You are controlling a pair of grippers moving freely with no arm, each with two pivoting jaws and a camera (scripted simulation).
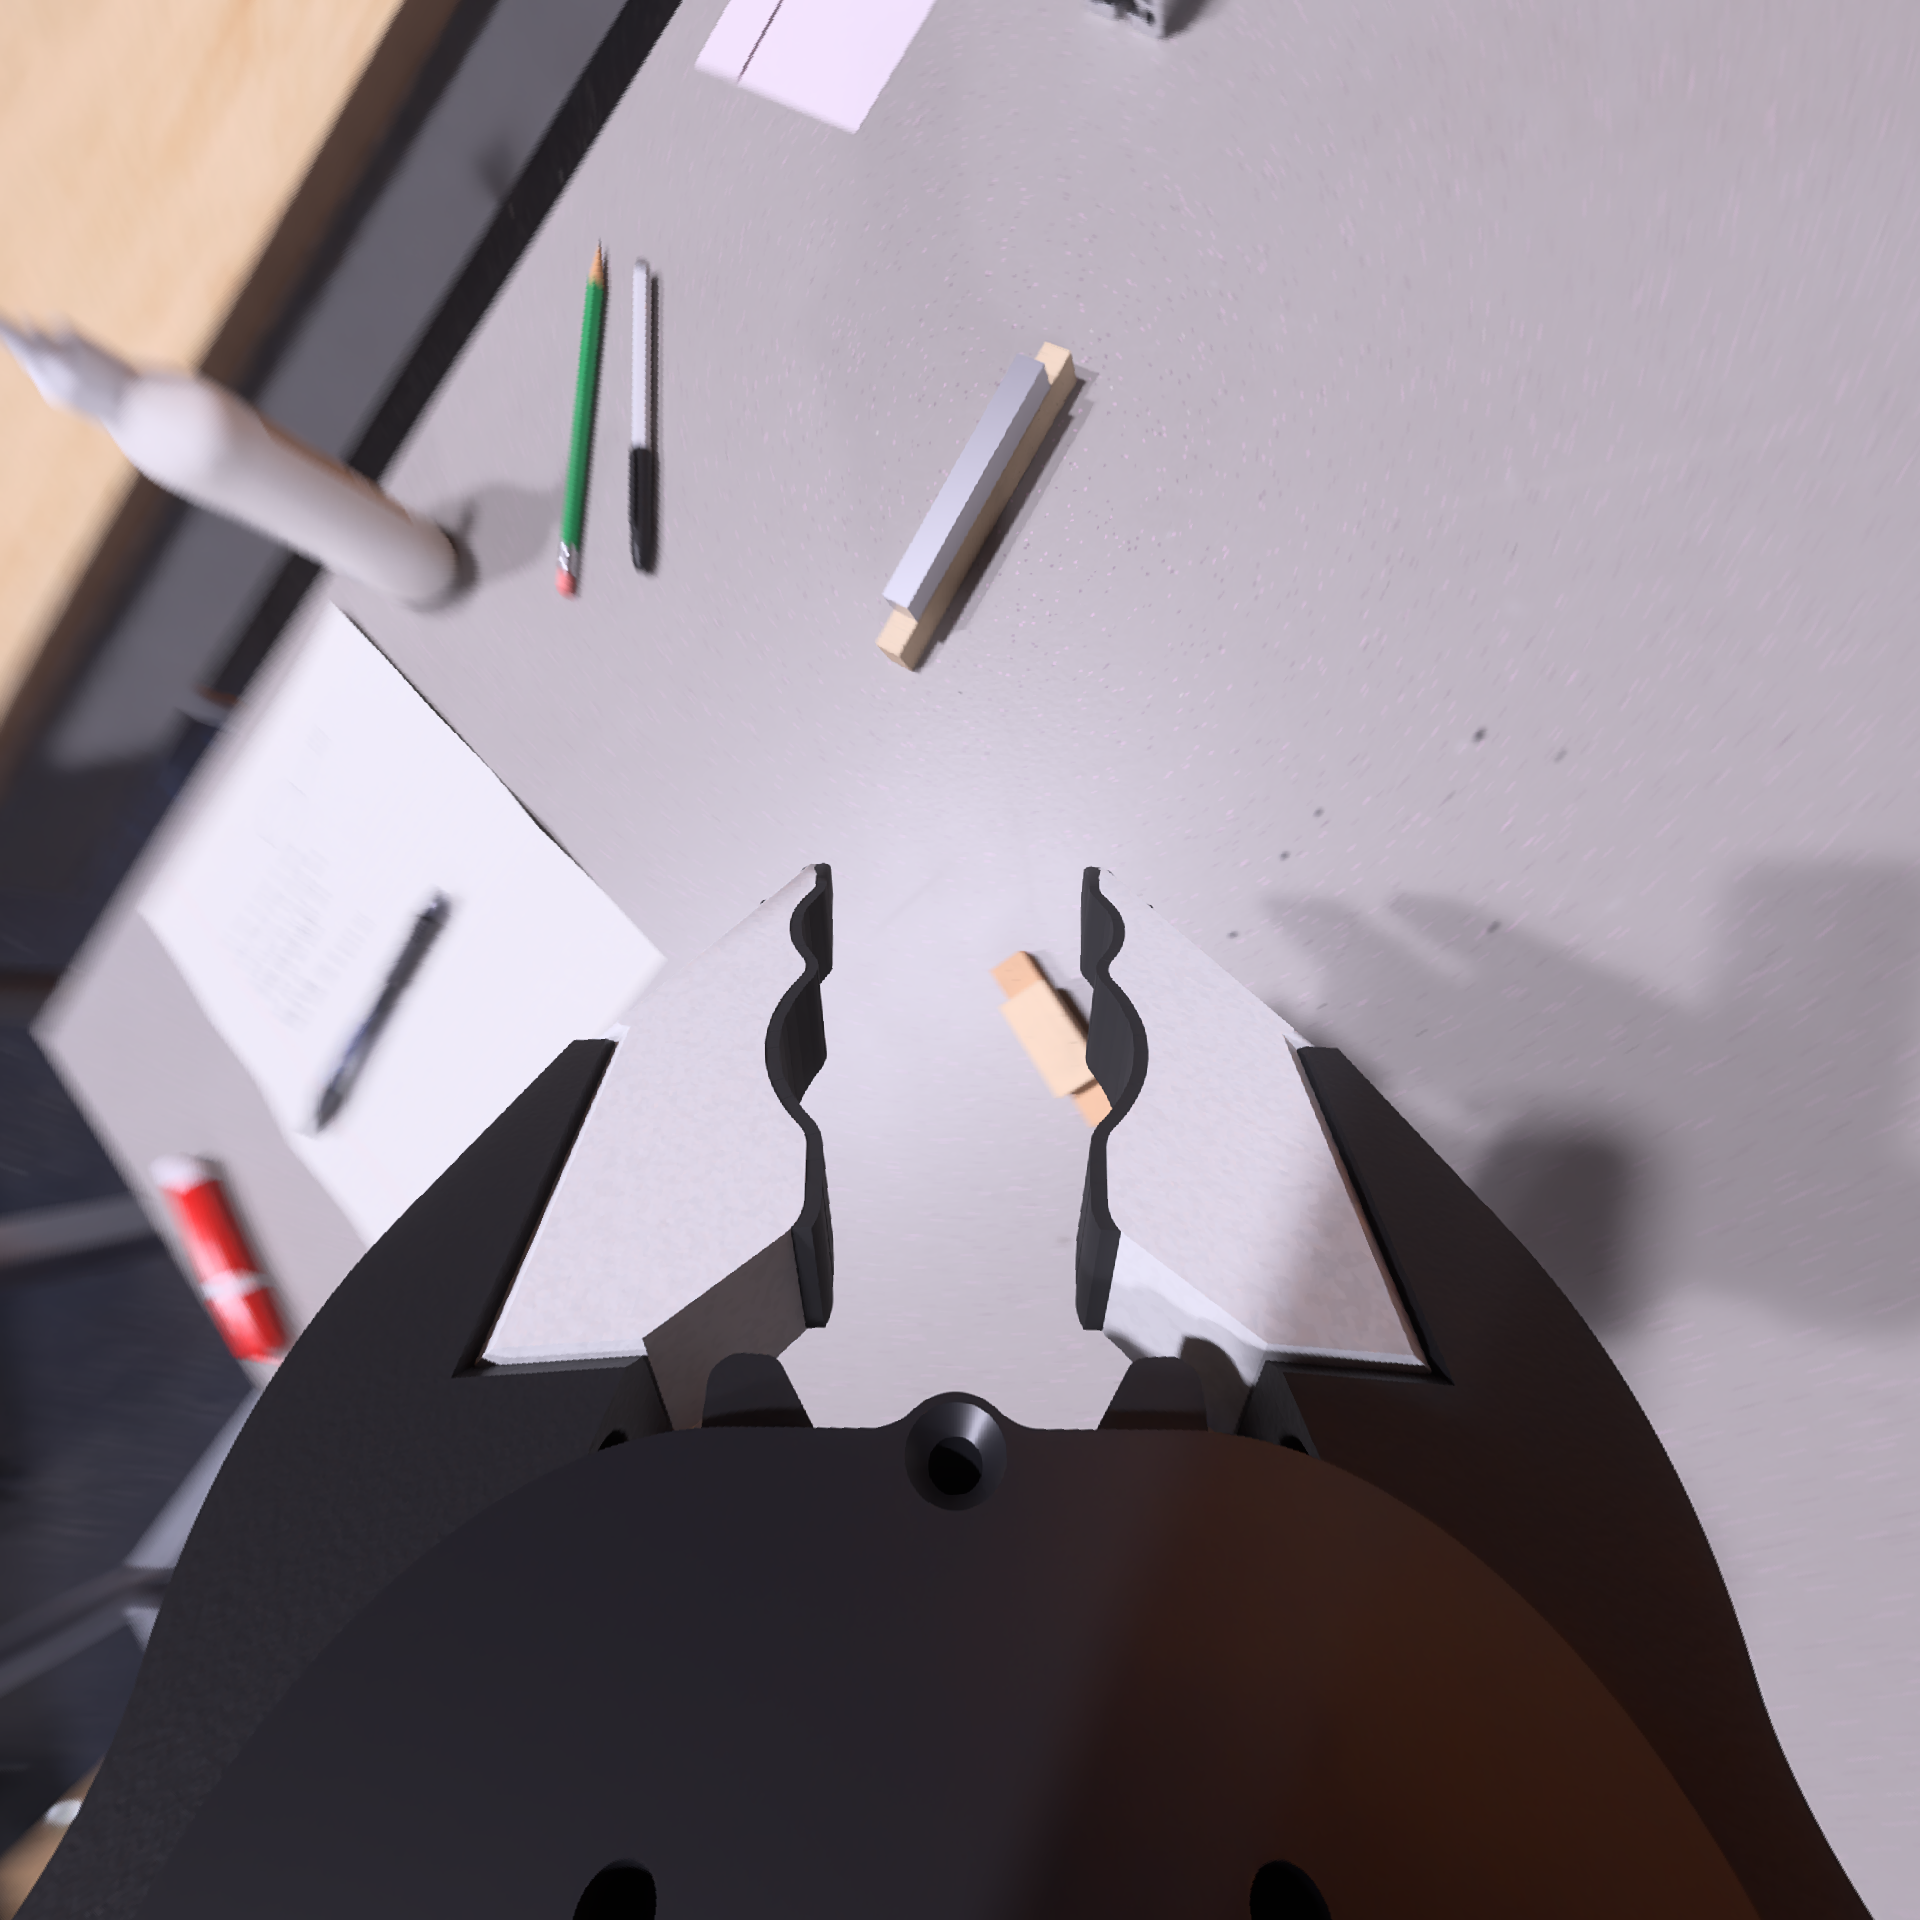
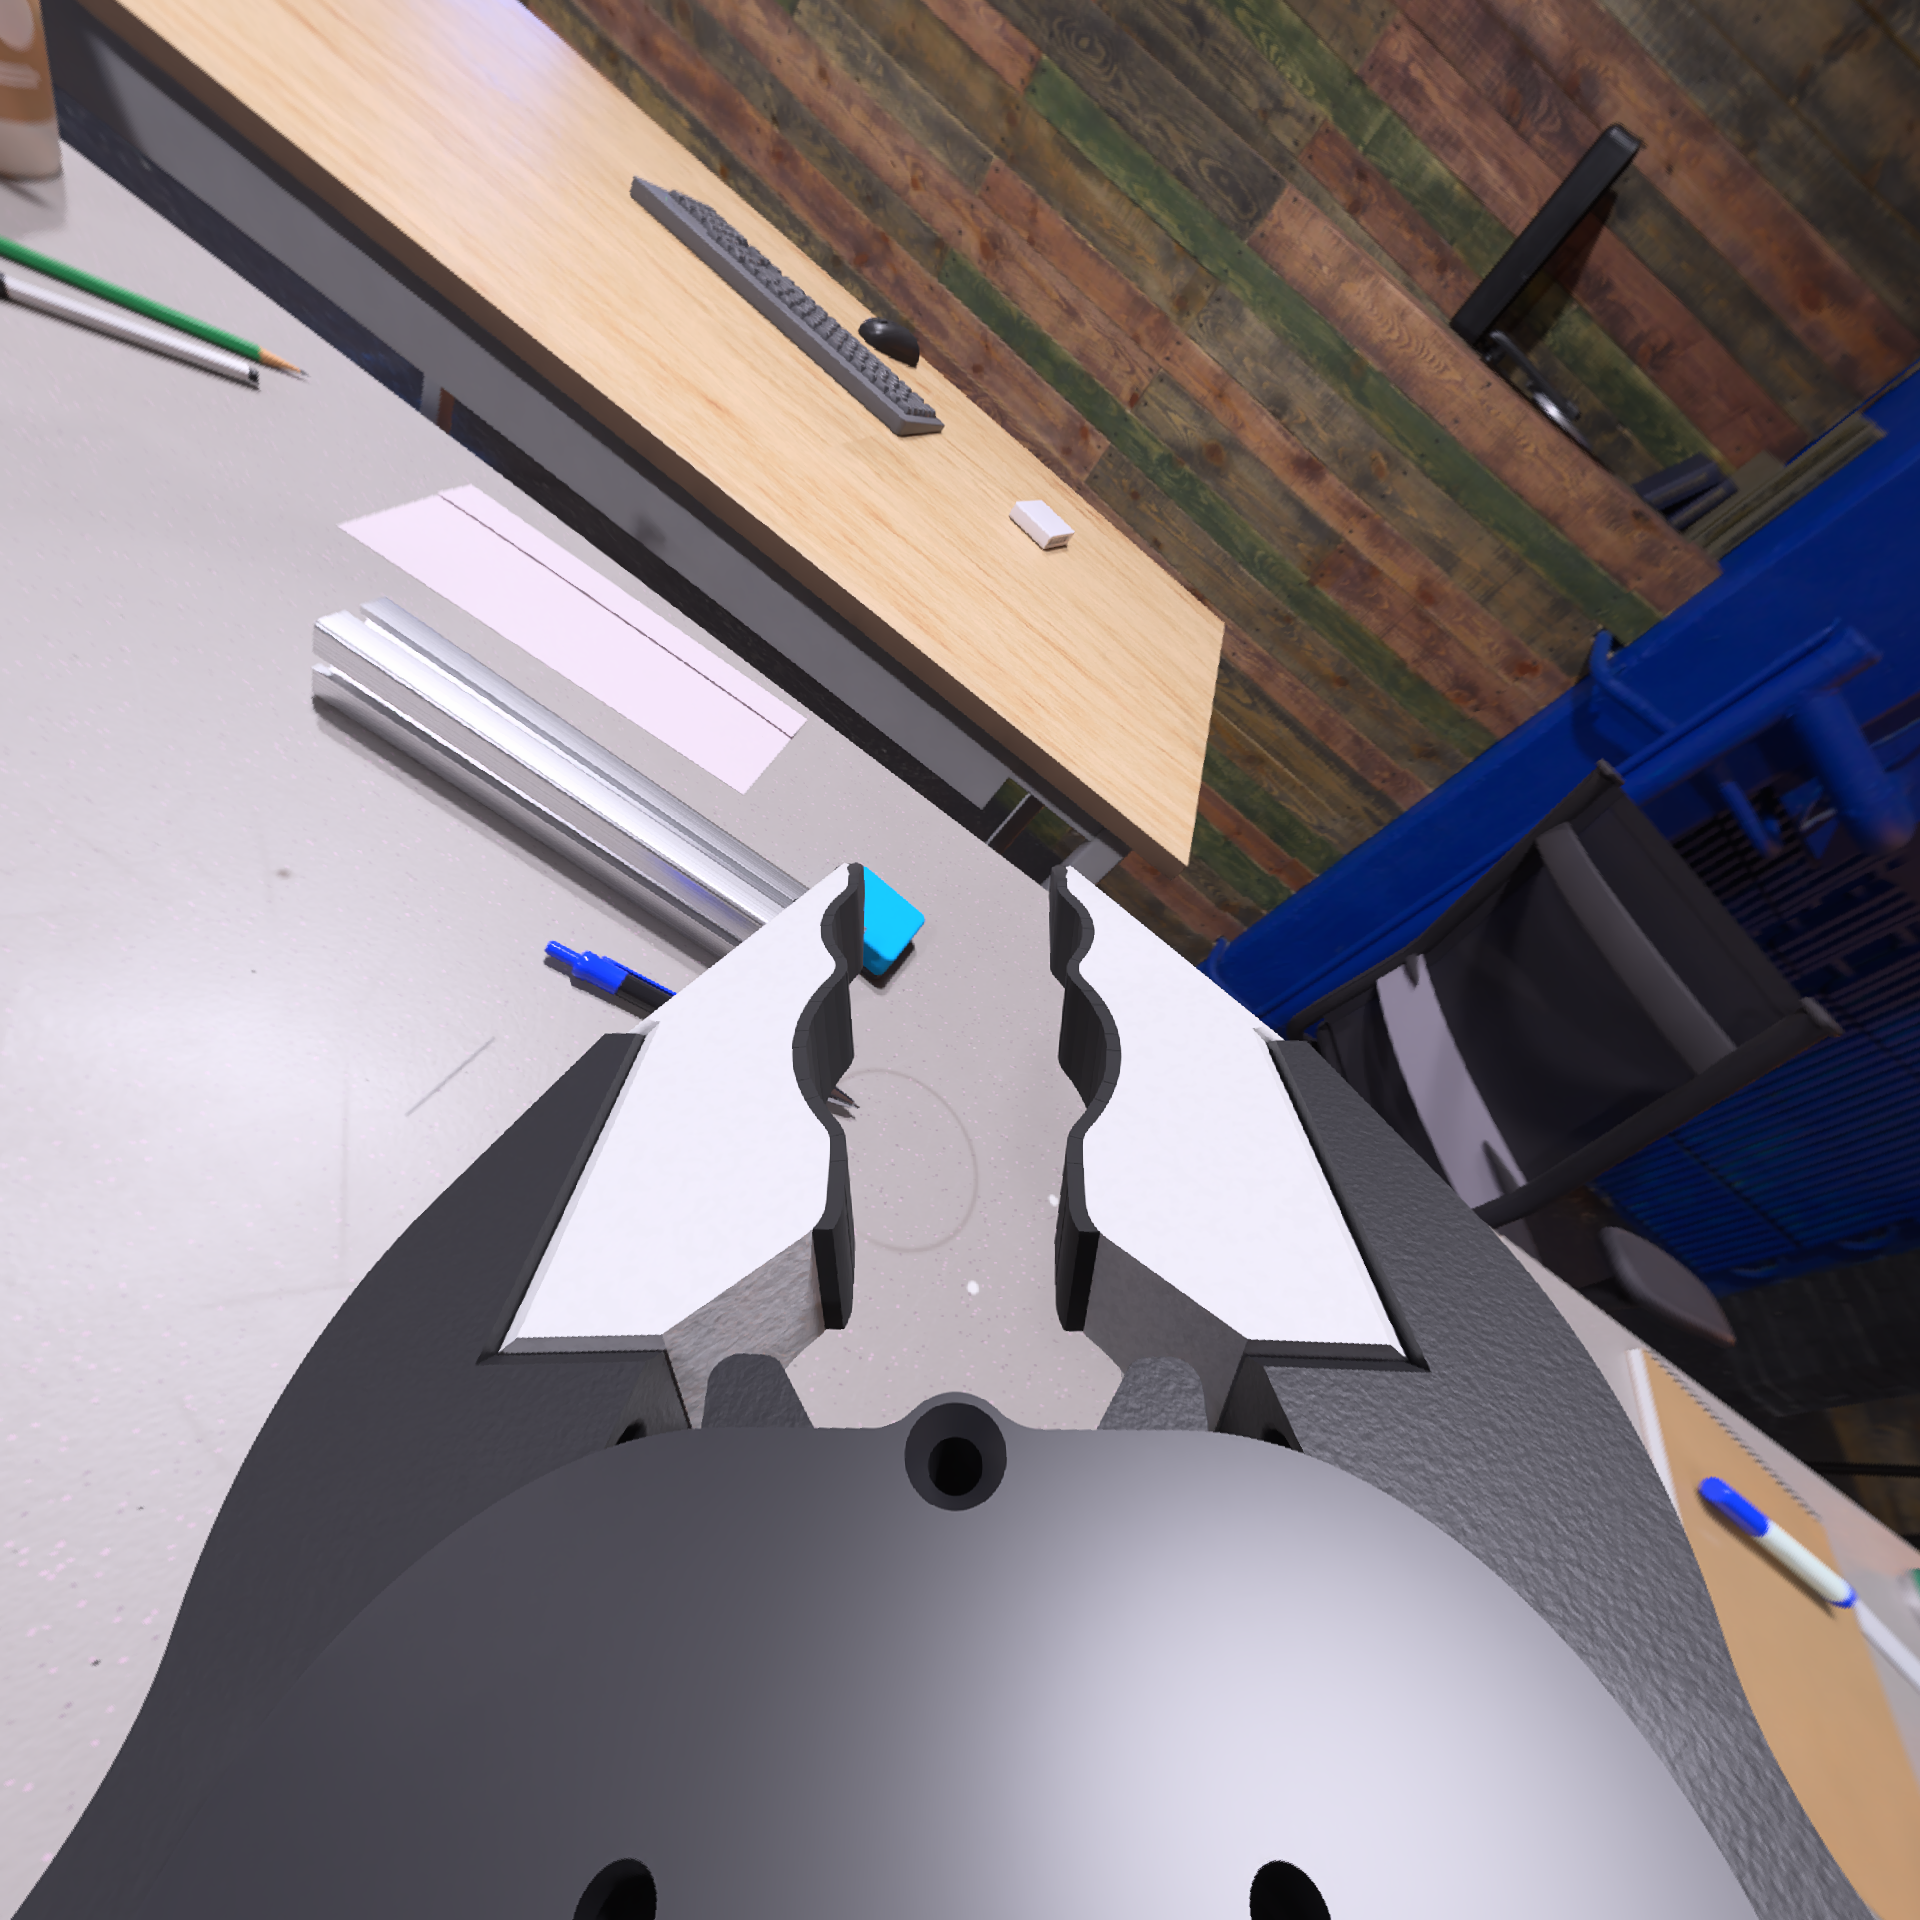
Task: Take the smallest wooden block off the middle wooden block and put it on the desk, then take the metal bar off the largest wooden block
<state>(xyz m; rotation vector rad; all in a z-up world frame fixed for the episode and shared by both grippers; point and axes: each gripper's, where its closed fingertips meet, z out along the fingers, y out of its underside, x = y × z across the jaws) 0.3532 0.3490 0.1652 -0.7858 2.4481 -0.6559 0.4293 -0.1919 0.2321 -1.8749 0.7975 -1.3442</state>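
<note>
Two tools (image 1: 956,904) (image 2: 956,899) agape above desk (image 1: 1351,520).

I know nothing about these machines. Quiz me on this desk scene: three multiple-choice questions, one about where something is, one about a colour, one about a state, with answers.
1. Where does the metal bar lie?
A. On the largest wooden block
B. On the sheet of paper
C. Between the left gripper's fingers

2. What colour is the pencil beside the black-and-white marker?
A. Red
B. Green
C. Blue

3. How is the left gripper?
A. Shut on the smallest wooden block
B. Shut on nothing
C. Open and holding nothing

Answers:
1 A: wood shows under both ends of the bar.
2 B: its shaft is green, with a pink eraser.
3 C: bare desk shows between its fingers, and the smallest wooden block sits on the middle wooden block below.
</note>
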